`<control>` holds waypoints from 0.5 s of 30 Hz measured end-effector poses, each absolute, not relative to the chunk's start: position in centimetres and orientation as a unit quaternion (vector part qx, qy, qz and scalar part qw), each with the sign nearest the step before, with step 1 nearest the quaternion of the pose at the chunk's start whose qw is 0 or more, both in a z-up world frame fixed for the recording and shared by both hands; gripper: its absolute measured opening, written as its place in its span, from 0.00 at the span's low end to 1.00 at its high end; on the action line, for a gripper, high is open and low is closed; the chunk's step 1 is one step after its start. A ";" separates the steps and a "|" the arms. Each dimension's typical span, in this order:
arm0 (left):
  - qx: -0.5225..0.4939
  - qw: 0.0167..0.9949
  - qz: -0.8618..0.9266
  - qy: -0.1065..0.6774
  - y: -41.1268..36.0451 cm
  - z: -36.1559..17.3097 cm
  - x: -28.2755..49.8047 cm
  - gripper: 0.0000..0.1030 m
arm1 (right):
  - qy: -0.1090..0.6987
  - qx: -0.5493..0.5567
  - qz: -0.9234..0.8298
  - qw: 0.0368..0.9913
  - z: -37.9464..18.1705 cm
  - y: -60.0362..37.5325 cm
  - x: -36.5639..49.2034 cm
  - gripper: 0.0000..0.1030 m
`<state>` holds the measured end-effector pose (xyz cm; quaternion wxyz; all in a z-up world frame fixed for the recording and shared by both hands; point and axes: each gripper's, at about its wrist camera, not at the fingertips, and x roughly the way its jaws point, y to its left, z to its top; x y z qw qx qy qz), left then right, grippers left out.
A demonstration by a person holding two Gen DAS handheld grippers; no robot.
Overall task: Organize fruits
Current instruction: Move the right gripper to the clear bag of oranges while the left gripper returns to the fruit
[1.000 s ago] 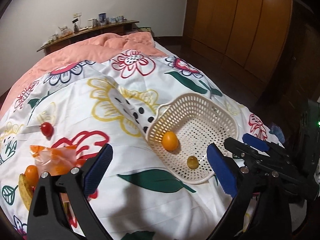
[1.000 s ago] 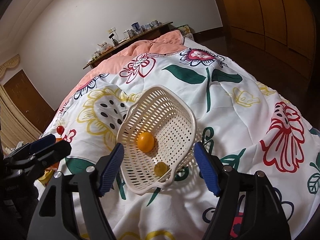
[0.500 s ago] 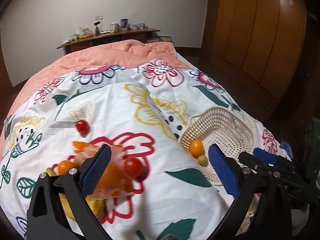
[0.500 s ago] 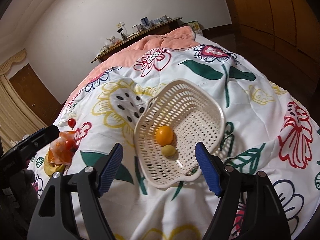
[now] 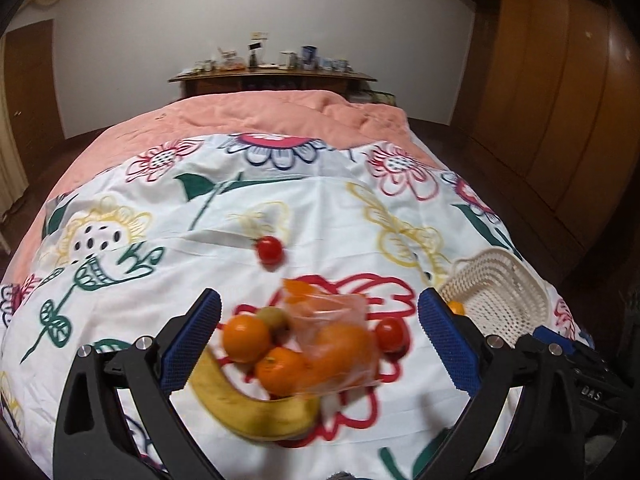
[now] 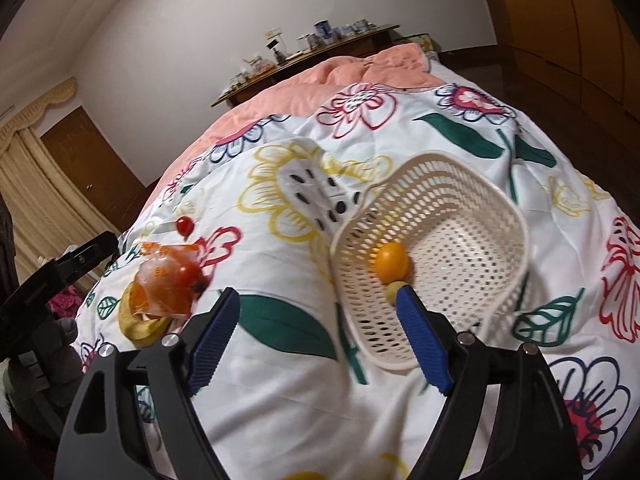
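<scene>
Fruit count in the loose pile: one banana, two bare oranges, one kiwi-like brownish fruit, one clear plastic bag with orange fruit inside (number inside unclear, blurred), one tomato touching the bag, and one more tomato lying apart, farther up the bed. Basket count: one white perforated plastic basket, tilted on a fold, holding one orange and one small yellow-green fruit just below it, touching. Everything sits on a white floral duvet over a pink blanket, in a bedroom with wooden wardrobe doors on the right and a cluttered wooden shelf at the far wall. Left gripper hangs over the pile, jaws wide apart, nothing between the pads. Right gripper is at the basket's near rim, jaws have just been opening, pads clear of everything. Basket lies to the right of the pile, well apart.
</scene>
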<state>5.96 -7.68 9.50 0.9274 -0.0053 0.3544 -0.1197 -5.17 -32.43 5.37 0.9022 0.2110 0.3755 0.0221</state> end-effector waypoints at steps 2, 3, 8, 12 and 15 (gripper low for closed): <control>-0.014 0.929 -0.111 0.353 -6.6 9.6 6.1 0.97 | 0.378 0.212 0.035 0.900 5.6 -31.6 -4.8 0.77; -0.018 0.930 -0.108 0.351 -6.2 9.7 6.2 0.97 | 0.380 0.214 0.040 0.899 5.7 -31.3 -4.6 0.77; -0.034 0.932 -0.093 0.348 -3.9 9.8 6.3 0.97 | 0.390 0.221 0.080 0.890 6.2 -29.1 -3.5 0.77; -0.047 0.933 -0.083 0.347 -2.3 9.7 6.3 0.97 | 0.407 0.240 0.120 0.873 6.2 -27.2 -2.4 0.77; -0.055 0.933 -0.079 0.348 -1.4 9.5 6.3 0.97 | 0.419 0.248 0.144 0.862 6.1 -25.7 -1.8 0.77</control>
